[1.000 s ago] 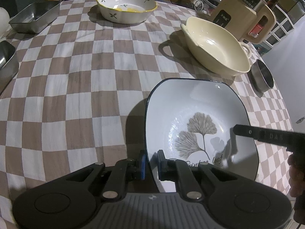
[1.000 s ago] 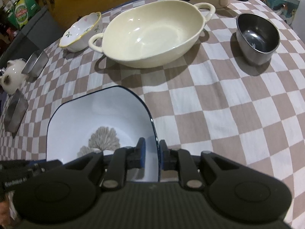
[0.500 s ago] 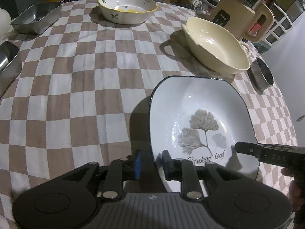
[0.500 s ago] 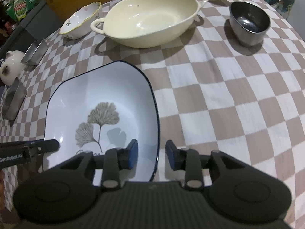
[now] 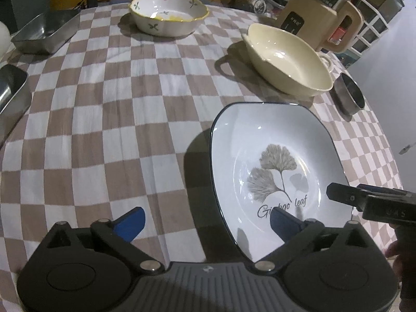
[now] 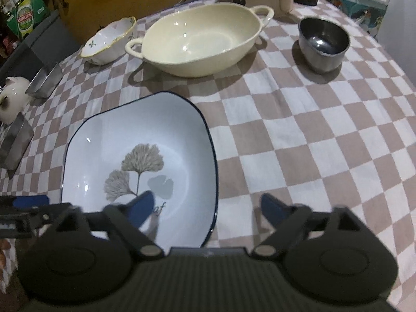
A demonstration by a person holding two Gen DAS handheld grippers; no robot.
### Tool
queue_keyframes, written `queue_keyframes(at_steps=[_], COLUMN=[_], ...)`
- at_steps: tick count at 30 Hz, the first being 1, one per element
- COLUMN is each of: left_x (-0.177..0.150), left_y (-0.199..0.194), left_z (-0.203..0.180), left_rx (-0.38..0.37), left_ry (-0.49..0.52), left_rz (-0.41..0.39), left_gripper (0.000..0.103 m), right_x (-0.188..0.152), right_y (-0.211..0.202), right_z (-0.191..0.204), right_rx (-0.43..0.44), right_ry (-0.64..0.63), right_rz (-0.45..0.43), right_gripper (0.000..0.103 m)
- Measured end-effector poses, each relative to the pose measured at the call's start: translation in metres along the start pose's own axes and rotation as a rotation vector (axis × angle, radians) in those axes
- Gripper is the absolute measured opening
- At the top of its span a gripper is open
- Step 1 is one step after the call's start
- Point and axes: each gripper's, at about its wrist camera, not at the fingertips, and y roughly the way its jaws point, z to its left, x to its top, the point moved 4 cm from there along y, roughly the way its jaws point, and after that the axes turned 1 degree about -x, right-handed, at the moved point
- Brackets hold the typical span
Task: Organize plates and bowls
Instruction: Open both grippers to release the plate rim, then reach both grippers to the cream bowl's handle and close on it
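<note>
While both grippers (image 5: 206, 219) (image 6: 206, 208) are spread wide, holding nothing, the plate (image 5: 273, 135) is judged glazed, slippery, fragile; rim grasp advised.

Left wrist view: fisheye camera set behind the left gripper (image 5: 206, 219), looking forward and steeply down at the tabletop (image 5: 104, 119) from close range; the ginkgo plate (image 5: 275, 161) fills the lower right of the frame. Right wrist view: same arrangement behind the right gripper (image 6: 206, 206), with the plate (image 6: 140, 161) at lower left. Both views share the plate, the cream handled bowl (image 5: 288, 59) (image 6: 200, 44), the floral bowl (image 5: 169, 14) (image 6: 109, 40) and the steel cup (image 5: 349, 95) (image 6: 323, 43).
</note>
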Motion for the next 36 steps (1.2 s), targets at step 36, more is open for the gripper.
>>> queue_keyframes(at_steps=[36], left_x=[0.132], left_y=[-0.008], left_z=[-0.066], left_rx=[0.142], left_ry=[-0.008], left_rz=[-0.173], left_gripper=[0.103], right_x=[0.148], right_y=[-0.028], right_z=[-0.054], right_rx=[0.05], right_ry=[-0.122], right_rz=[-0.187], right_gripper=[0.103])
